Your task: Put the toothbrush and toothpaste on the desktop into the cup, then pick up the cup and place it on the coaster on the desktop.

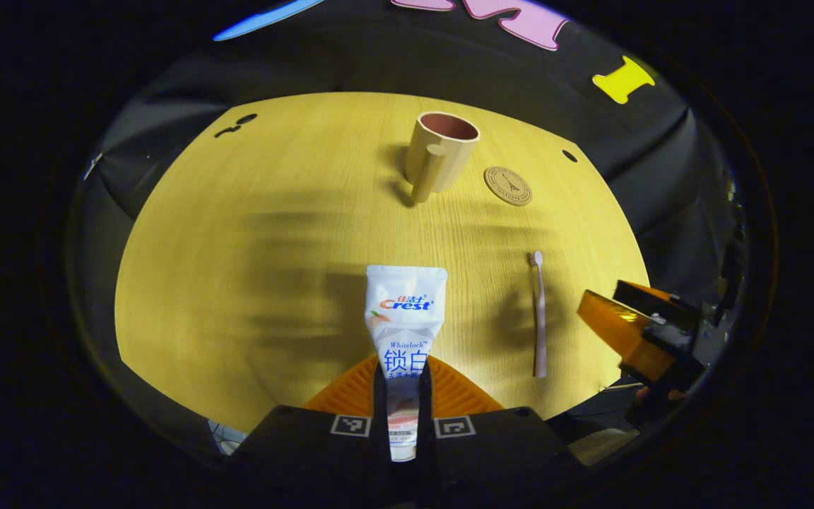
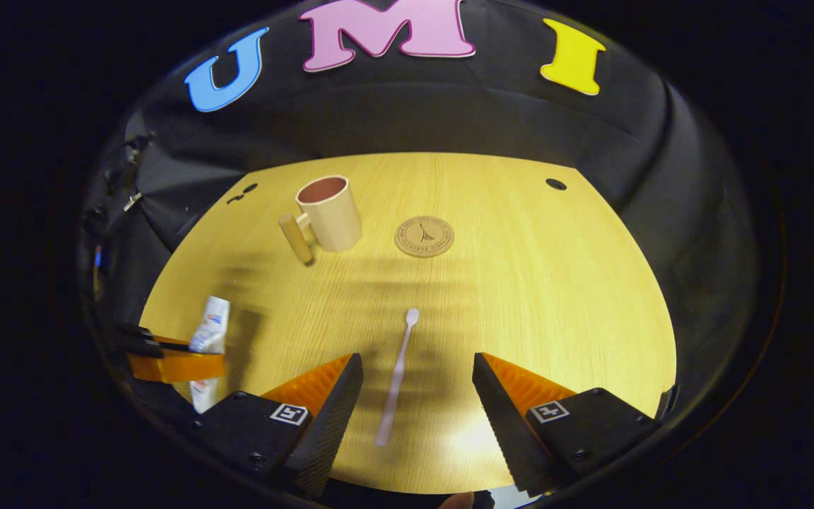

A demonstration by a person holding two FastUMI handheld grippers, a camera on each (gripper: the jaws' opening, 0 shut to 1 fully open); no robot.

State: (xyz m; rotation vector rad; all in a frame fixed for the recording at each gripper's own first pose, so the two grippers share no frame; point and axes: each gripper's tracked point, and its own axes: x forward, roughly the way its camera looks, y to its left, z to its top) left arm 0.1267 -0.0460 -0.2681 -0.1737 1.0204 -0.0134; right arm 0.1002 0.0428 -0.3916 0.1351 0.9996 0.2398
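Note:
A white toothpaste tube [image 1: 404,332] points away from me, its lower end pinched between the fingers of my left gripper [image 1: 403,385], which is shut on it. From the right gripper view the tube [image 2: 210,325] stands clear of the desktop in that left gripper [image 2: 174,364]. The pale pink toothbrush [image 2: 398,375] lies flat on the desktop, lengthwise between the spread fingers of my open right gripper [image 2: 417,396]; it is the toothbrush [image 1: 538,318] to the right of the tube. The beige cup [image 1: 441,152] [image 2: 328,212] stands upright at the back. The round coaster [image 1: 508,185] [image 2: 424,235] lies to its right.
The yellow wooden desktop [image 1: 273,247] [image 2: 555,297] has small dark holes near its back corners. The cup's thick handle [image 2: 296,239] sticks out toward the front left. My right gripper [image 1: 633,329] shows at the table's right edge in the left gripper view.

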